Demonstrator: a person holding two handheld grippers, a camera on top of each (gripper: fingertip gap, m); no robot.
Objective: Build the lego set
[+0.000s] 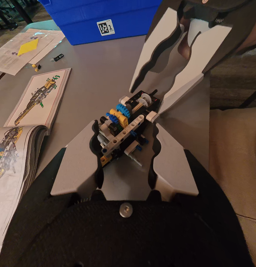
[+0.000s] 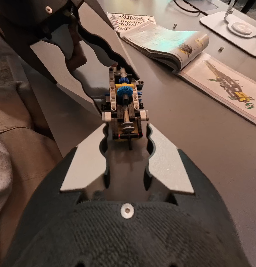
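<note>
I see the lego assembly [image 1: 128, 127] on the grey table [image 1: 95, 72], between my two grippers, which face each other from its two ends. It is a long black frame with light grey beams with holes, a yellow piece, blue gears and a tan axle with pale discs.

My left gripper [image 1: 125, 127] has its jaws spread wide. The near end of the assembly lies between the fingers. The inner edge of the left finger is right at the side of the model, but the right finger stands apart from it, so I do not count this as a real hold.

My right gripper [image 2: 126, 126] is also well open. The end of the assembly with the discs and a thin black axle sits in the gap between the tips. I cannot tell if the tips touch it; they do not clamp it.

In the left wrist view, an open instruction booklet [image 1: 38, 104] lies to the left of the model. Farther back are loose paper sheets [image 1: 25, 47], some small yellow and black parts [image 1: 36, 67] and a blue bin [image 1: 104, 18] with a white tag. In the right wrist view, a flat pale stand [image 2: 228, 28] lies beyond the booklet.
</note>
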